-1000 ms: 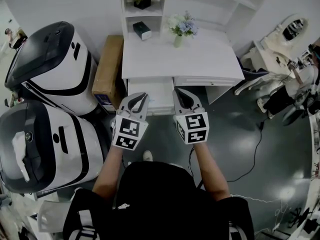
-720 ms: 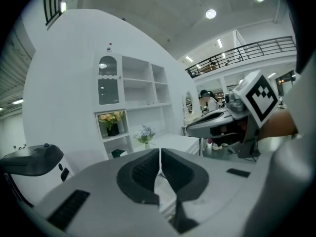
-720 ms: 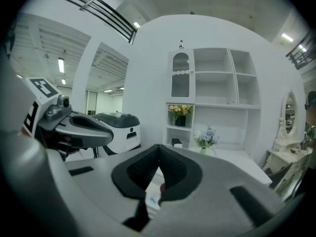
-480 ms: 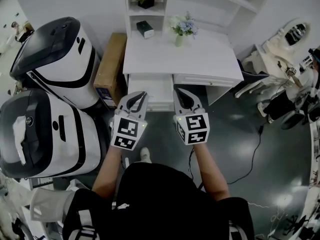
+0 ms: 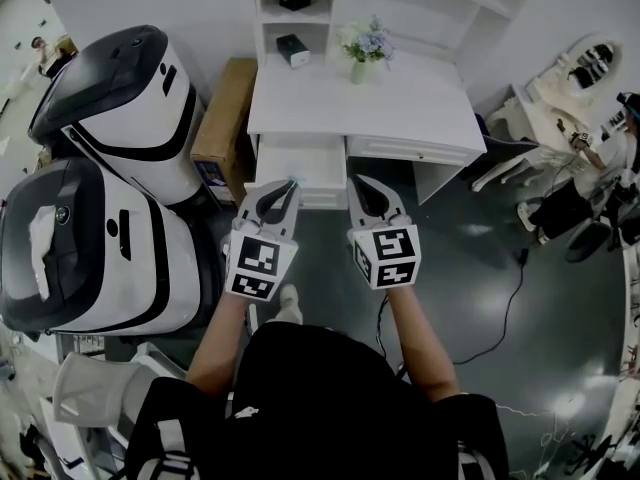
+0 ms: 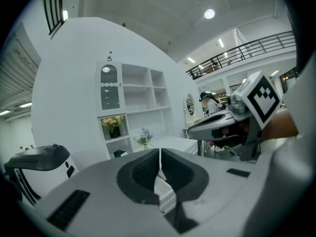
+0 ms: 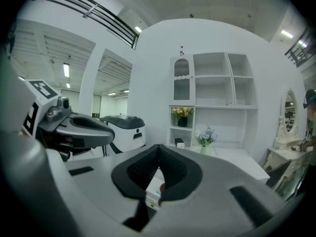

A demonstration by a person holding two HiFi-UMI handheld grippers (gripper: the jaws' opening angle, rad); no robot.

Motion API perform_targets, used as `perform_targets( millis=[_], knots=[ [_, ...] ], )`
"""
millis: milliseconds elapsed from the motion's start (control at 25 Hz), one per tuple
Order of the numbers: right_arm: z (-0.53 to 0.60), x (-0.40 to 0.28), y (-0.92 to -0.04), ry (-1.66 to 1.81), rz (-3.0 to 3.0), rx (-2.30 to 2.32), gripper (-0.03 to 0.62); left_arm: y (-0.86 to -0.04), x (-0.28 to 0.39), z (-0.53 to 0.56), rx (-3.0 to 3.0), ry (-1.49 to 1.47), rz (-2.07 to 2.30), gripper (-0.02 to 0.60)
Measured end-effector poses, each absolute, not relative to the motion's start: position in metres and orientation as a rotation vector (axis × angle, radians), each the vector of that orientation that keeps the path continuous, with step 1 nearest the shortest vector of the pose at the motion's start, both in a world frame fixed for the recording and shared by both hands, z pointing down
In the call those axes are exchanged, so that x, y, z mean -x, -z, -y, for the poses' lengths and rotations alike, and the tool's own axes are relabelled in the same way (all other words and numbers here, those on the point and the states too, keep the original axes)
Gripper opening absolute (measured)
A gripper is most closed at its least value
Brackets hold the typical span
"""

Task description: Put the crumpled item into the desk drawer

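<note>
- Before the white worktop [image 5: 400, 108], its white left drawer [image 5: 310, 160] stands pulled out towards the person, with its long side running across the desk front.
- Seen from the head view, the grey left tongs [image 5: 288, 185] overlap the drawer's front edge, with their pads pressed together on nothing.
- Just beside them, the grey right tongs [image 5: 358, 182] are likewise pressed together and empty.
- No view shows the crumpled item plainly. The left tongs hide part of the drawer's inside, so its place and heading cannot be told.
- Below the right pads, a small red-and-white patch [image 7: 160, 194] is too small to identify.
</note>
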State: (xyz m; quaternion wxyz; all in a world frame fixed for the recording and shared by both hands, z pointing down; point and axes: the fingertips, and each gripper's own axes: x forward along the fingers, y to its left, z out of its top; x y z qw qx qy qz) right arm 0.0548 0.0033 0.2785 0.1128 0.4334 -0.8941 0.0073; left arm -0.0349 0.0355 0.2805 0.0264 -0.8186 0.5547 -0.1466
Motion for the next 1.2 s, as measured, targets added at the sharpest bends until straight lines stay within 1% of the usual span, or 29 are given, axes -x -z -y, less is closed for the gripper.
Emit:
perform_targets(
  millis=[840, 1200],
  knots=[
    [-0.081, -0.102, -0.27, 0.039, 2.624, -1.289, -0.005, -0.27, -0.007, -0.113, 2.482, 0.361, -1.78, 0.014],
    [-0.096, -0.103, -0.275, 0.042, 2.624, -1.28, -0.005, -0.274, -0.009, -0.127, 2.479, 0.352, -1.788, 0.014]
  ],
)
